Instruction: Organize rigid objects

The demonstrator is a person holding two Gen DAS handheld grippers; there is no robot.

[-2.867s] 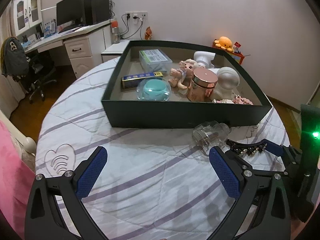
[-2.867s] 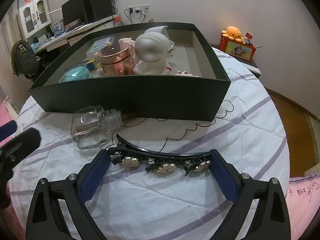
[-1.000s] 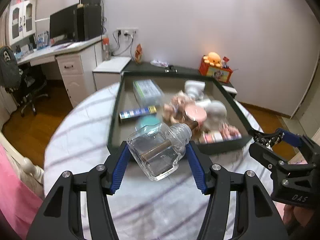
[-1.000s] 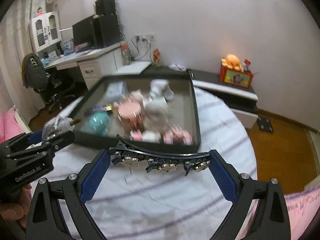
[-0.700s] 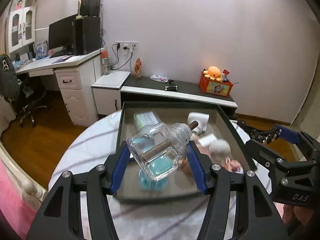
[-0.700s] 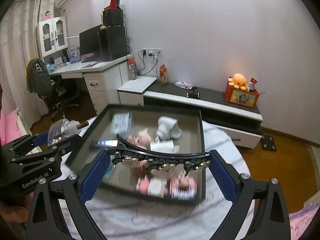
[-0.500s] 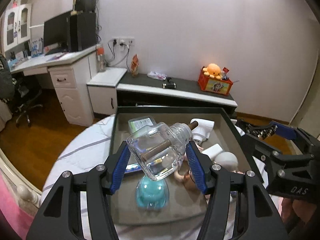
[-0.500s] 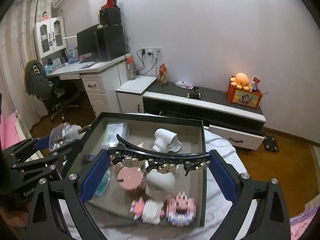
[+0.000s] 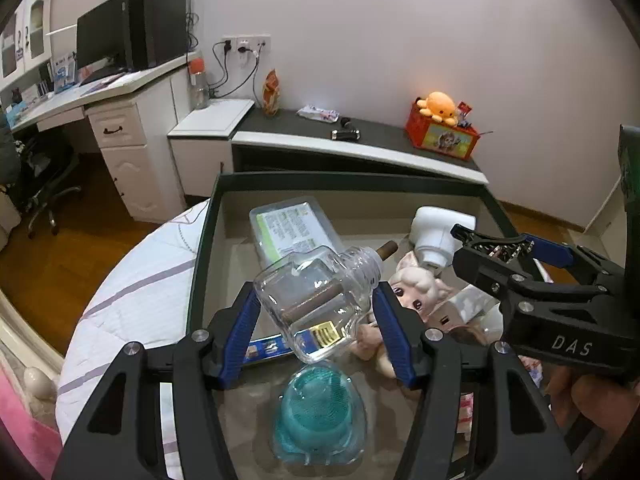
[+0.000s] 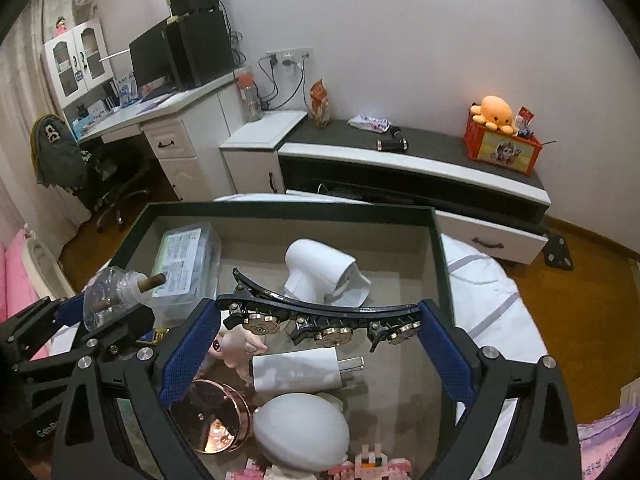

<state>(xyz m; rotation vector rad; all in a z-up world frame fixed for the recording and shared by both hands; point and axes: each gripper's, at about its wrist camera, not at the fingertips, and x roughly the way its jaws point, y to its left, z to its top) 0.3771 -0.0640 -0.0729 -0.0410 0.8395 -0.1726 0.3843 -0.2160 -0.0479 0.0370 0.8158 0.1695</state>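
grippers, both of them, hang over the dark box on the quilted table, each with something between its blue pads. left gripper is clamped on a clear glass bottle, tilted with its neck up and to the right; a brown stick runs through the bottle and pokes out of the mouth. its jaws have just been easing a little wider, yet the pads are pressed against the bottle's sides and it sits fast between them, above the box's near left part. right gripper stands much wider, gripping a long black hair clip by its two ends, the curved bar spanning from pad to pad, three gold-toned studs hanging along its underside. the clip is held level above the middle of the box.

down inside the box lie a teal domed thing, a clear plastic case with a printed label, a white hair dryer, a pink-haired doll, a white plug adapter, a rose-gold lidded tin, a white egg-shaped thing and pink block figures at the near edge. a hand shows under the right gripper in the left view.
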